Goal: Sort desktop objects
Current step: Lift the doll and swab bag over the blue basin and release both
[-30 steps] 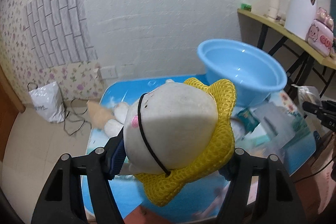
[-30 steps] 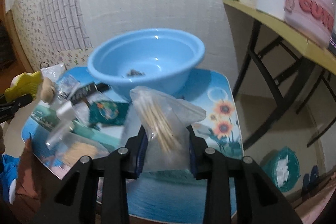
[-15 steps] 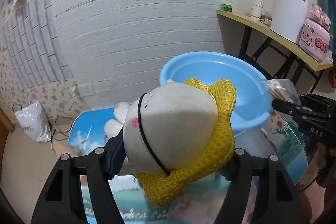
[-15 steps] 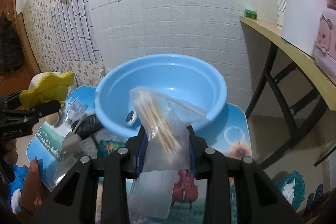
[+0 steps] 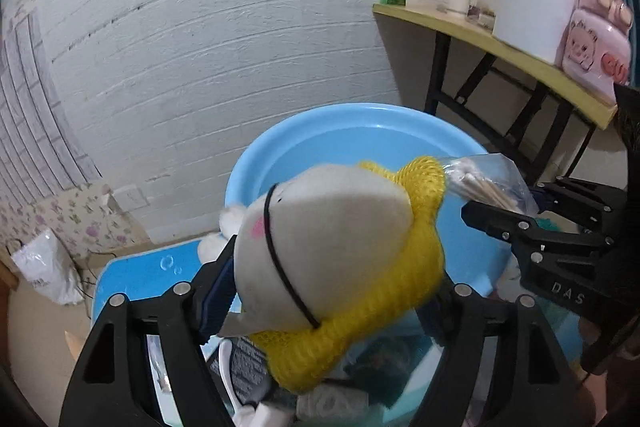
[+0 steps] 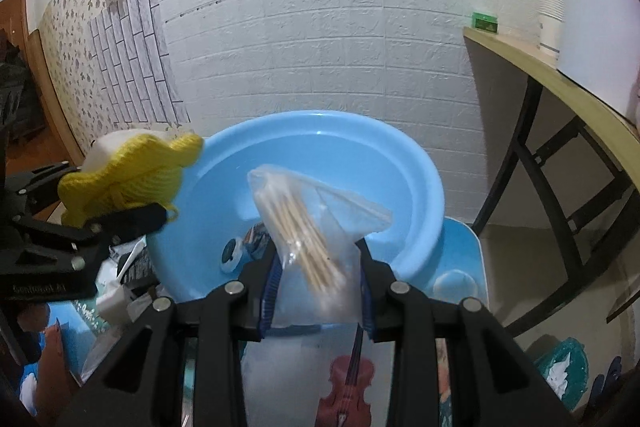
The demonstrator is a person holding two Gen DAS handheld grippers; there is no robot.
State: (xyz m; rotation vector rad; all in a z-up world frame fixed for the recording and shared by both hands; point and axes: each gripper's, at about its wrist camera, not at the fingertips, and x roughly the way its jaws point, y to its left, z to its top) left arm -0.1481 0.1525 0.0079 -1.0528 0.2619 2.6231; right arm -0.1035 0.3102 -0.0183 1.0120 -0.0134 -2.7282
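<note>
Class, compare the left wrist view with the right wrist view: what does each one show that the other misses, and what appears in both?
Only the left wrist view shows the pink cartoon container and the white plastic bag on the floor. Only the right wrist view shows the small items inside the basin and the violin picture on the tabletop. Both show the round blue plastic basin, the white plush toy with yellow knitted hat and the clear bag of wooden sticks.

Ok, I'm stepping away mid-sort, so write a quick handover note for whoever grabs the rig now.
Left claw: shut on the plush toy, held at the blue basin's near-left rim.
Right claw: shut on the bag of cotton swabs, over the basin's front edge.
Done: a few small items lie in the basin.
Left: drop both, then sort the clutter on the table.
</note>
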